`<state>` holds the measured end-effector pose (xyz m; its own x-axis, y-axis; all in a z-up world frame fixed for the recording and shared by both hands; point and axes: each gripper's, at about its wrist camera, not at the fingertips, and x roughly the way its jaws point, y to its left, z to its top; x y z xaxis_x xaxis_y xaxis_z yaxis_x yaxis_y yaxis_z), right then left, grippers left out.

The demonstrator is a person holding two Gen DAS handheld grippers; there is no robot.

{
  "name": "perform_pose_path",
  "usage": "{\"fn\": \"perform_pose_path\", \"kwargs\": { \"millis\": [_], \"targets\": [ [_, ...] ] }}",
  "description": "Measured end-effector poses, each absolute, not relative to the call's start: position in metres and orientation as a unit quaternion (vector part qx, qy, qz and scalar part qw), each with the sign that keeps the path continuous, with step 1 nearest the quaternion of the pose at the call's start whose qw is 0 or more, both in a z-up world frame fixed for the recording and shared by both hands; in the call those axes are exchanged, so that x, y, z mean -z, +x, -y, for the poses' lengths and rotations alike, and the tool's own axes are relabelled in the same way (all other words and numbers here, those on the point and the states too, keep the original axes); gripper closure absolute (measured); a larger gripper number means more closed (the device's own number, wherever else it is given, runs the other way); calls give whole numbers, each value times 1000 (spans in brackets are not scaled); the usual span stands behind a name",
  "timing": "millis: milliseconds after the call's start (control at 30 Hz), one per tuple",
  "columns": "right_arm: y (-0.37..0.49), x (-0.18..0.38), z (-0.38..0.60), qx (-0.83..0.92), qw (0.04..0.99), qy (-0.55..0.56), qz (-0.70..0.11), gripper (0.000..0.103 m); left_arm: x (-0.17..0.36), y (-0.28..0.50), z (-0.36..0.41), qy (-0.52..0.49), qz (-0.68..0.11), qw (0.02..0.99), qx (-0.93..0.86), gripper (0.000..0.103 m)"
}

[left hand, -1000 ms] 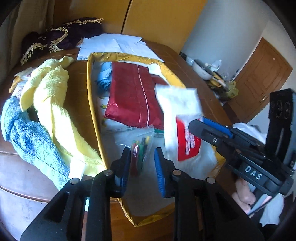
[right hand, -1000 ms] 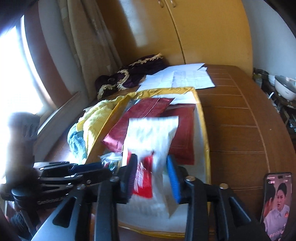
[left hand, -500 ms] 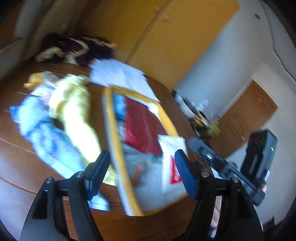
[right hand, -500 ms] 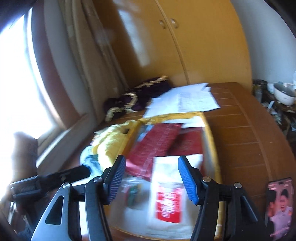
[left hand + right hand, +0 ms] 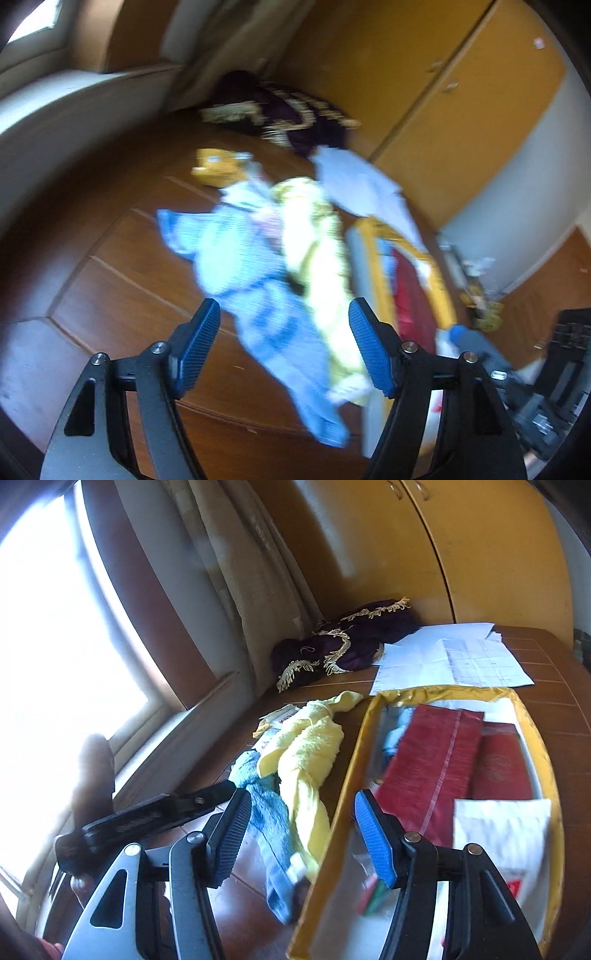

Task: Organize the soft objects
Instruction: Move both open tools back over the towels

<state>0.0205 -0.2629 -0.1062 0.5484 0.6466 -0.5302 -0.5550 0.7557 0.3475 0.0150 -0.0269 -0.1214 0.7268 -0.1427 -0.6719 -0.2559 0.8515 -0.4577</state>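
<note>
Two red cloths (image 5: 436, 764) in yellow box (image 5: 535, 731), both grippers spread, empty.

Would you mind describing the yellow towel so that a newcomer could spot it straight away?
Start at the wooden table and find the gold-rimmed tray holding red packets. Just outside the tray's left rim lies a heap of cloth. The yellow towel is its fluffy, twisted upper piece, draped over the blue towel, its only neighbour of similar texture.
</note>
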Motion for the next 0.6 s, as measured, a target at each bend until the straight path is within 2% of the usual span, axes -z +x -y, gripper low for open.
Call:
{"fn": "perform_pose_path", "kwargs": {
  "millis": [300,400,433,500,600],
  "targets": [
    [48,112,231,-322,871,50,-368,42,157,52,8,-290,-434,851,-57,33],
    [58,110,222,-322,866,48,-379,42,157,54,12,-272,-433,857,-72,33],
    [62,108,219,-320,867,44,-380,42,157,54,13,-271,-433,857,-72,34],
    [71,106,210,-317,865,39,-388,42,158,54,14,-265,-432,859,-75,48],
    [90,106,191,-312,856,24,-412,42,158,54,12,-266,-428,861,-66,54]
  ]
}}
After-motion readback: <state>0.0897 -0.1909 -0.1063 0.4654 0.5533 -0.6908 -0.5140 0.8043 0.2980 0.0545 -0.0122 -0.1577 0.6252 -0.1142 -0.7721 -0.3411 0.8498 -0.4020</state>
